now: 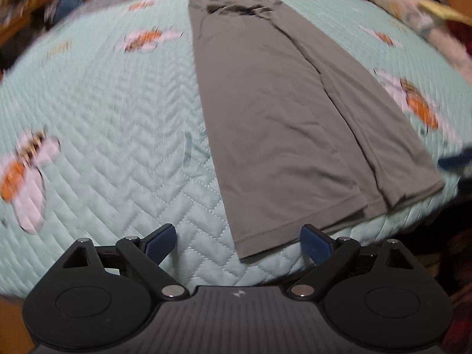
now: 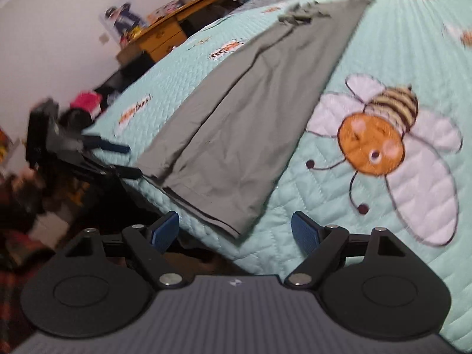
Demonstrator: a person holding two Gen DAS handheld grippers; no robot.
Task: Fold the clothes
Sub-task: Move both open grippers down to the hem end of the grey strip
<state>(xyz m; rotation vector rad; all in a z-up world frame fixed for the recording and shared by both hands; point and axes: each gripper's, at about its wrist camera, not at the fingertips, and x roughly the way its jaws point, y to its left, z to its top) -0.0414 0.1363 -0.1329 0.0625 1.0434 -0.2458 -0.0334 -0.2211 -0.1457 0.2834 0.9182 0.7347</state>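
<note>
A grey-olive garment [image 1: 277, 112] lies flat on a mint quilted bedspread [image 1: 112, 94], folded lengthwise into a long strip with its collar end far away. My left gripper [image 1: 239, 243] is open just above the bed's near edge, and the garment's near left hem corner lies between its blue pads [image 1: 163, 240]. In the right wrist view the same garment [image 2: 236, 124] runs away diagonally. My right gripper [image 2: 235, 231] is open around its near right hem corner, holding nothing. The left gripper [image 2: 118, 160] shows there too, open at the other hem corner.
Bee prints [image 2: 380, 141] dot the bedspread [image 2: 309, 236]. A cluttered wooden desk [image 2: 165, 38] stands beyond the bed's far side by a white wall. Crumpled patterned fabric [image 1: 427, 14] is heaped at the bed's far right. The dark floor drops away below the near bed edge.
</note>
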